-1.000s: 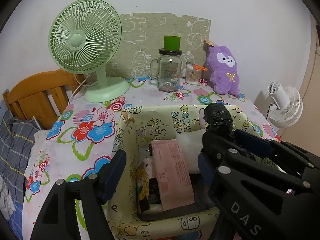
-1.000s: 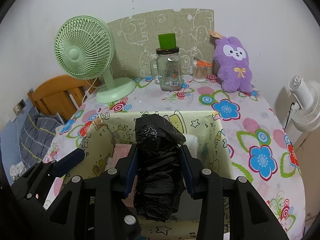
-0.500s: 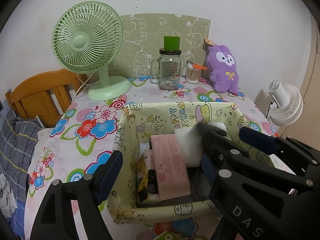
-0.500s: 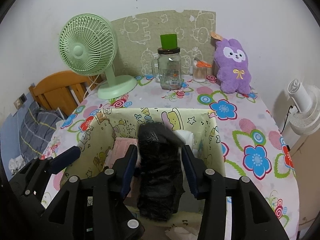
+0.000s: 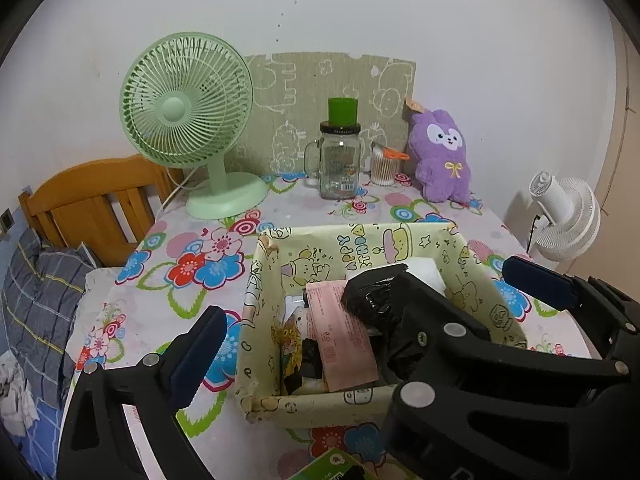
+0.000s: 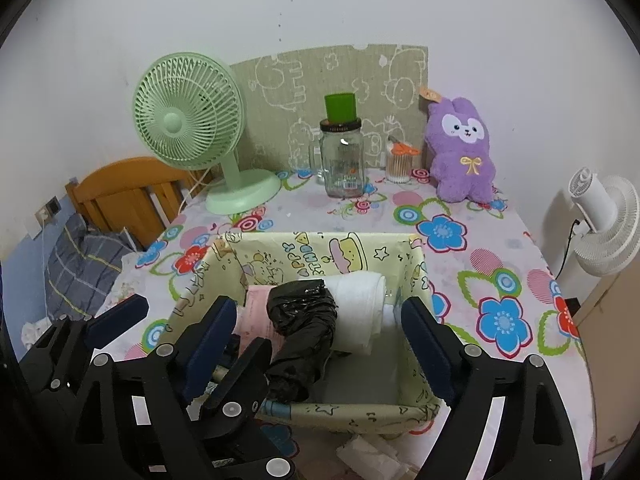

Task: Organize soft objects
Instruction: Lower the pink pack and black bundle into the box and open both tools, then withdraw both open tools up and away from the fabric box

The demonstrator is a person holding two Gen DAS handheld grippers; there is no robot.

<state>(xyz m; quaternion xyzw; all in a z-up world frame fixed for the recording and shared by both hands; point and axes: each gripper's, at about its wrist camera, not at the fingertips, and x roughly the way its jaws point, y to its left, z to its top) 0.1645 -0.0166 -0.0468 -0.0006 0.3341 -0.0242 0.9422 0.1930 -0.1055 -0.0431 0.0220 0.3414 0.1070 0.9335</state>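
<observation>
A yellow cartoon-print fabric box stands on the flowered table. Inside it lie a black plastic-wrapped bundle, a white roll, and a pink packet. My right gripper is open, its fingers straddling the bundle without touching it. My left gripper is open over the box's left side. A purple plush bunny sits at the back right.
A green desk fan, a glass jar with a green cup on top and a cotton-swab pot stand along the back wall. A white fan stands off the table's right edge. A wooden headboard is at left.
My right gripper has opened and let go of the black bundle, which now lies in the box. Both grippers have pulled back from the box.
</observation>
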